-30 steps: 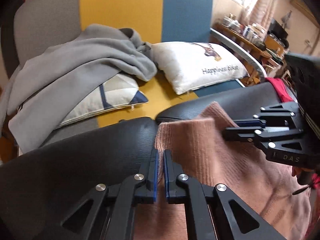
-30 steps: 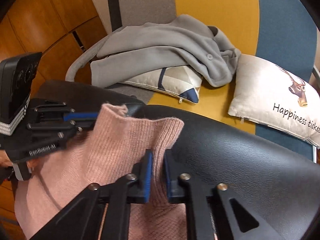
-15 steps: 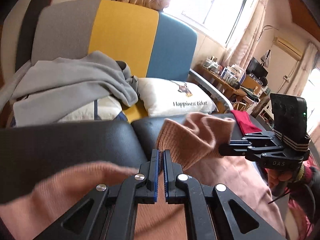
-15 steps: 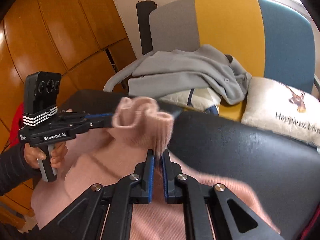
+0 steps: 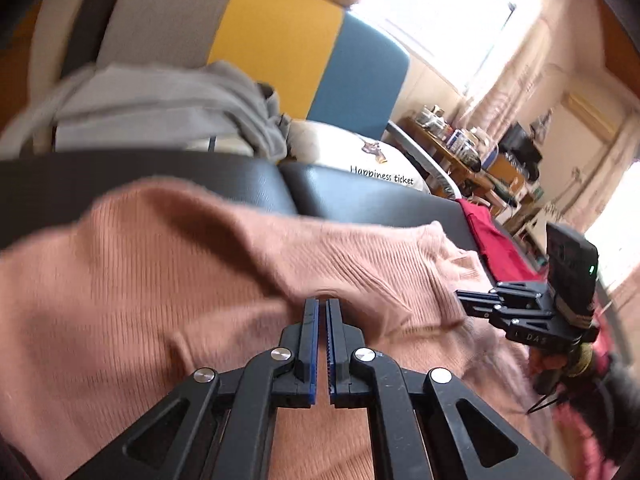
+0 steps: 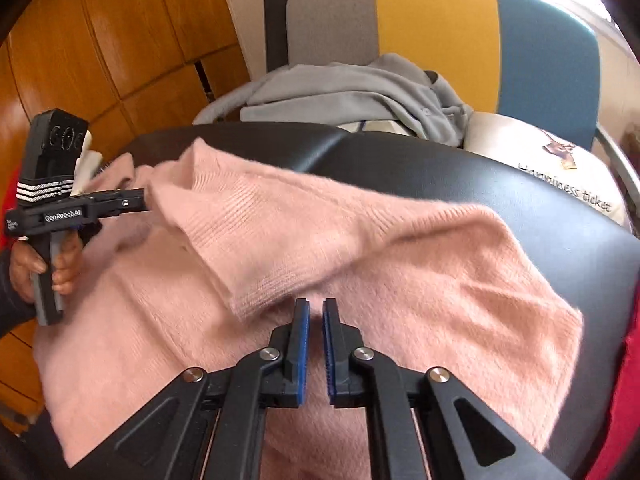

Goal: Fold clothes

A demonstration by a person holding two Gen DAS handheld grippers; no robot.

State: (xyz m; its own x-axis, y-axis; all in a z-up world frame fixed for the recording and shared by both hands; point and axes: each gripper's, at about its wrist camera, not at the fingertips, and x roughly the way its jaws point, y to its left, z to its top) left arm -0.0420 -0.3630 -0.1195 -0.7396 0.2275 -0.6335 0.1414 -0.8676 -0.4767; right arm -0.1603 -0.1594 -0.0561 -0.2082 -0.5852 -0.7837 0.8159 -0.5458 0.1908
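A pink knit sweater (image 5: 160, 280) lies on a black padded bench (image 5: 360, 204), its far part doubled back over its body. My left gripper (image 5: 322, 306) is shut on a fold of it. The right wrist view shows that gripper (image 6: 140, 202) at the left, pinching the sweater's (image 6: 400, 260) edge, with a hand on its handle. My right gripper (image 6: 316, 306) grips another fold at its tips, and its jaws are opening by a crack. From the left wrist view the right gripper (image 5: 462, 300) meets the sweater's right edge.
Behind the bench (image 6: 520, 200) stands a grey, yellow and blue sofa (image 6: 436, 32) with a grey garment (image 6: 340, 92) and a white printed cushion (image 6: 540, 152). A red cloth (image 5: 492, 240) lies at the bench's right end. Wooden panels (image 6: 100, 40) are at the left, a cluttered table (image 5: 460, 148) beyond.
Both grippers have pulled the sweater's far edge toward the near side, laying it over the body. The right gripper's pads stand slightly farther apart than half a second ago.
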